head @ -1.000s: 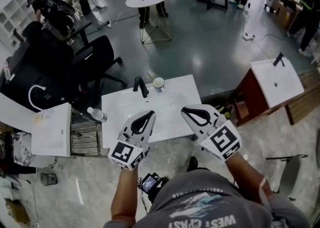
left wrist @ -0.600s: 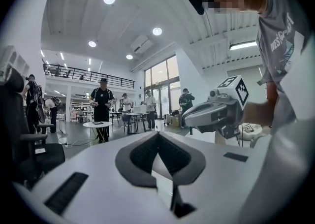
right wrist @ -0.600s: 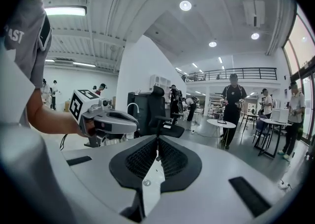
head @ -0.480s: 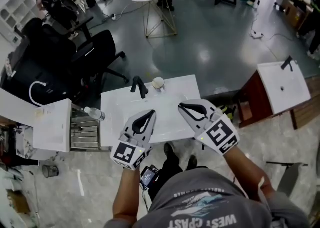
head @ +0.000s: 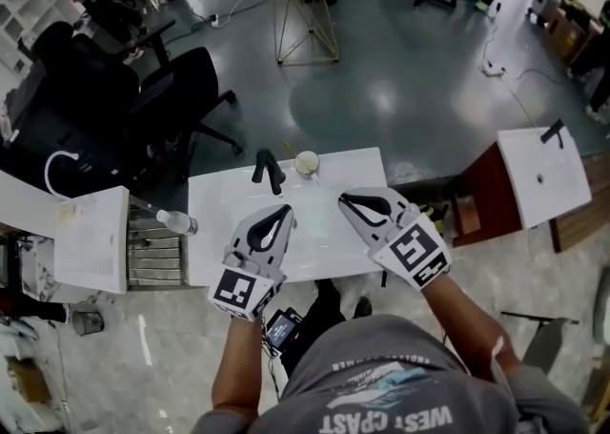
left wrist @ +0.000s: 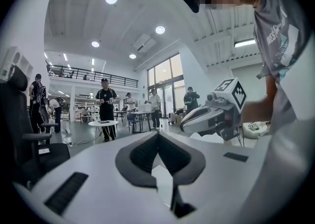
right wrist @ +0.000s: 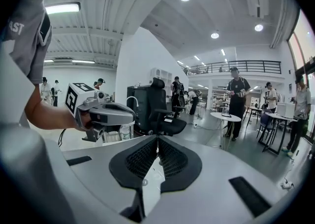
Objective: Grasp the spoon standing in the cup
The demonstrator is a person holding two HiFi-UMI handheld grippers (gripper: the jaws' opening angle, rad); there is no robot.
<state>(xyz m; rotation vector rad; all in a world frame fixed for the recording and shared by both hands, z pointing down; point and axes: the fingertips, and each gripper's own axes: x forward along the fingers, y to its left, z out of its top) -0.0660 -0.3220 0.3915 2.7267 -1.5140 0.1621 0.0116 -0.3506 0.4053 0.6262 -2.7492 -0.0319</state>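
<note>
Your L gripper [head: 281, 216] & R gripper [head: 348, 200]: jaws together, empty, over counter [head: 214, 232]. Cup [head: 305, 163] apart, by tap [head: 268, 167].

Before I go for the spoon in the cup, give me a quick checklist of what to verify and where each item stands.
1. Cup located: ok, it stands at the far edge of the counter, beside the faucet.
2. Spoon seen in the cup: cannot tell, too small in the head view.
3. Right hand-held gripper open: not ok, jaws together, nothing between them.
4. Left hand-held gripper open: not ok, jaws together, empty.
5. Path to the cup: ok, only bare counter shows between the jaws and the cup.
</note>
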